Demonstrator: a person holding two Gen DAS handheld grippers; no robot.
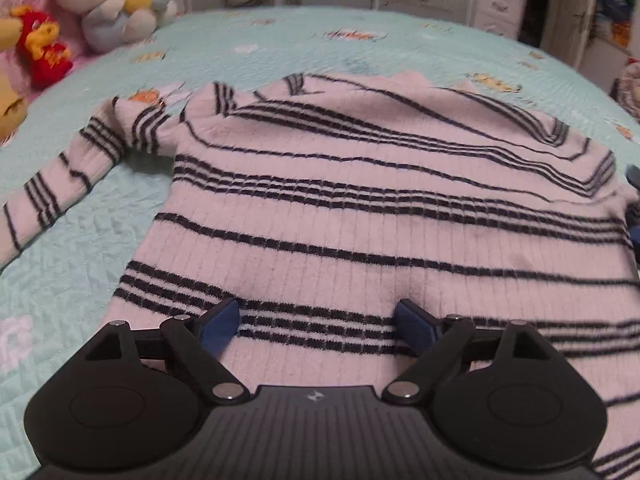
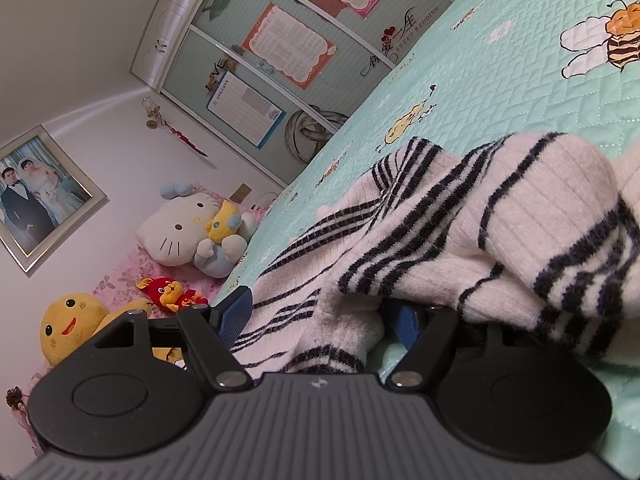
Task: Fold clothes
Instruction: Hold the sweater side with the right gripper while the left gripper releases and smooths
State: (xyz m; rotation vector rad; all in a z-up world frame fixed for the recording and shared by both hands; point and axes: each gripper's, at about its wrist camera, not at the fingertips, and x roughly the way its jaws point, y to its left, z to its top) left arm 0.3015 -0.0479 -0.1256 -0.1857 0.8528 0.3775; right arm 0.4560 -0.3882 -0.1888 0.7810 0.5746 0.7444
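L gripper (image 1: 316, 326) hung wide w/ nothing held, over sweater's (image 1: 360, 208) hem. Sweater lay flat on quilt (image 1: 80, 280), prob. spread for folding. R gripper (image 2: 316, 320) gaped at sweater's bunched sleeve (image 2: 520, 232), pads not pinching.

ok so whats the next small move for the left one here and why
Probably swing the left hand-held gripper over to the sleeve that lies spread on the quilt and pinch it. The jaws stand open with nothing between them, hovering over the striped sweater, whose other side looks already folded over in the right wrist view. That sleeve seems the part not yet folded in.
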